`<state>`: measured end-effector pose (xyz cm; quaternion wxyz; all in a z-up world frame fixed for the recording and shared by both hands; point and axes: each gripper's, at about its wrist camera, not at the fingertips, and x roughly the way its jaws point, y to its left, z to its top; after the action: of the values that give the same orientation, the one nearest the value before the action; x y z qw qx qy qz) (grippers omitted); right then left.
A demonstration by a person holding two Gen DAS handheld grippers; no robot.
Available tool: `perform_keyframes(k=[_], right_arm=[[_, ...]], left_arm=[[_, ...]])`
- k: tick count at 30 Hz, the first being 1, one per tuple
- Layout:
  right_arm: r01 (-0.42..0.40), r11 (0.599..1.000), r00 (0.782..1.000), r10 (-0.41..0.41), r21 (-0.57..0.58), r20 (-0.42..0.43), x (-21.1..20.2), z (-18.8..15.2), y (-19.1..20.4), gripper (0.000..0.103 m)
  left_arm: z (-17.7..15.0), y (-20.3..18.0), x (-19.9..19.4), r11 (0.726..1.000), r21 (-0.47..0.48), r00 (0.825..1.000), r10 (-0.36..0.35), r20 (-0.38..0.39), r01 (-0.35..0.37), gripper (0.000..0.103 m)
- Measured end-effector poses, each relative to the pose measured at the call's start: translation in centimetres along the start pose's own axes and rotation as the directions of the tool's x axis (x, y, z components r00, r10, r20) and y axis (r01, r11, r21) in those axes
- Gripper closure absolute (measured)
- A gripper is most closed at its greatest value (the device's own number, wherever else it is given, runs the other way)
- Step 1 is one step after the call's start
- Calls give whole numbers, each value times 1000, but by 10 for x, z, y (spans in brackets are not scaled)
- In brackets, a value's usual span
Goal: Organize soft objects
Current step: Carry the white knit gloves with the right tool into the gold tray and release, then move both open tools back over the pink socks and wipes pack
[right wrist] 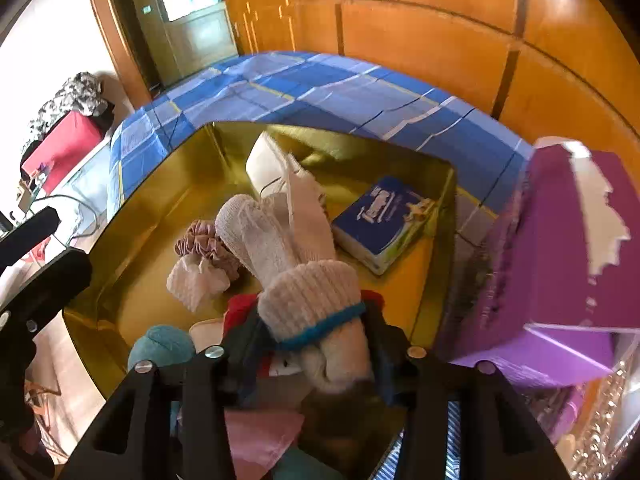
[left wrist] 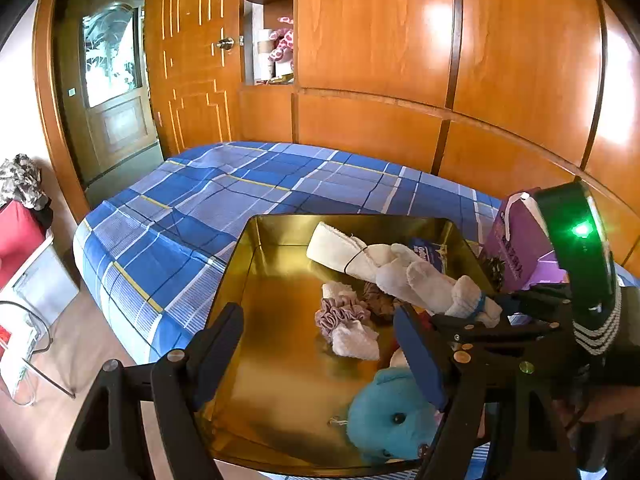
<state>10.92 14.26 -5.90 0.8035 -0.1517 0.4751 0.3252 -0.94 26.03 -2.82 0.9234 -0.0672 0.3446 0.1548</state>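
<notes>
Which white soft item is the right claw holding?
The white knit glove with the blue cuff band, clamped at its cuff; the small white cloth lies loose in the gold tray.

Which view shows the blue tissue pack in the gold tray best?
The right wrist view: the blue tissue pack lies fully visible on the gold tray floor. In the left wrist view, the white glove hides most of it.

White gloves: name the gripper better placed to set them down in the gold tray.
Right. The right gripper is already clamped on the white gloves above the gold tray; the left gripper is open, holding nothing.
</notes>
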Motion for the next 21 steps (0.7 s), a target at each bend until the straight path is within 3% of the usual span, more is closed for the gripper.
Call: perform_keyframes(k=[3,12,21], right_arm=[[2,1000,1000,-2,8,29,-11,-3,-1,41],[24,998,990,-31,53,134,-53,-15,-7,41],[63,992,946,-96,113,309,-128,-56,-28,41]], left_arm=[[1,-1,-2,1000,1,1000,-3,7,3,25],[2,-7,-11,1000,13,1000,-11,27,11,24],[7,-21,-30,996,40,995,-79,68,76,24]])
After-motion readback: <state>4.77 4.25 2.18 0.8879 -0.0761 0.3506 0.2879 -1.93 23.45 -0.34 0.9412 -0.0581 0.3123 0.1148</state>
